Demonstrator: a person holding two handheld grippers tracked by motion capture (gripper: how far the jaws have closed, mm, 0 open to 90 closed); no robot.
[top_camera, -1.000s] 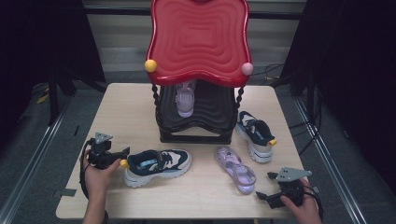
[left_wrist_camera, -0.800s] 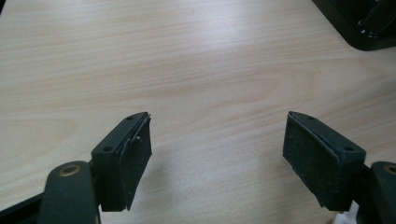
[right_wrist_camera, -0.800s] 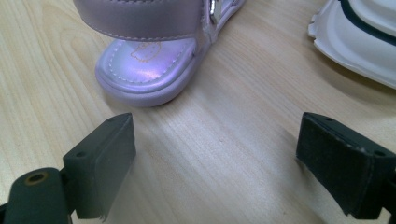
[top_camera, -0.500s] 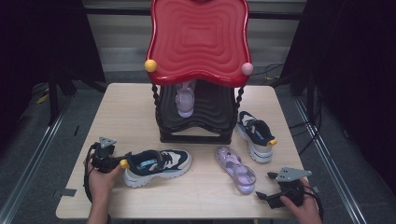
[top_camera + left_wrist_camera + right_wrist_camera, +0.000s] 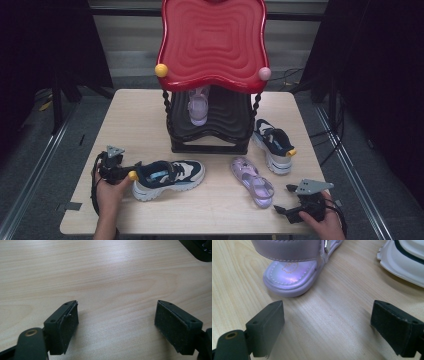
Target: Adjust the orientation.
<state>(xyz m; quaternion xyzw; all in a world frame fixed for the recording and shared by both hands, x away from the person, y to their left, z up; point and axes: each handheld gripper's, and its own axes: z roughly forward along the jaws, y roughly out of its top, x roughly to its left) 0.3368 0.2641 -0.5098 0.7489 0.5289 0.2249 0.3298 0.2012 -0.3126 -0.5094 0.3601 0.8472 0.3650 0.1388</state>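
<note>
Probably light, stiff-soled: sneaker (image 5: 167, 178) is best pinched at heel collar. Left claw (image 5: 127, 174) has just been opening, nothing between jaws; right claw (image 5: 329, 327) spread, empty.

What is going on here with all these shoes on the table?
A person sits at a light wooden table with a hand-held gripper in each hand. The left gripper sits at the heel of a navy and white sneaker; its jaws have just been opening, with nothing between them. The right gripper rests open near a lilac sandal. A second lilac sandal stands on the black lower shelf of a red-topped rack, and a second sneaker lies beside it.
</note>
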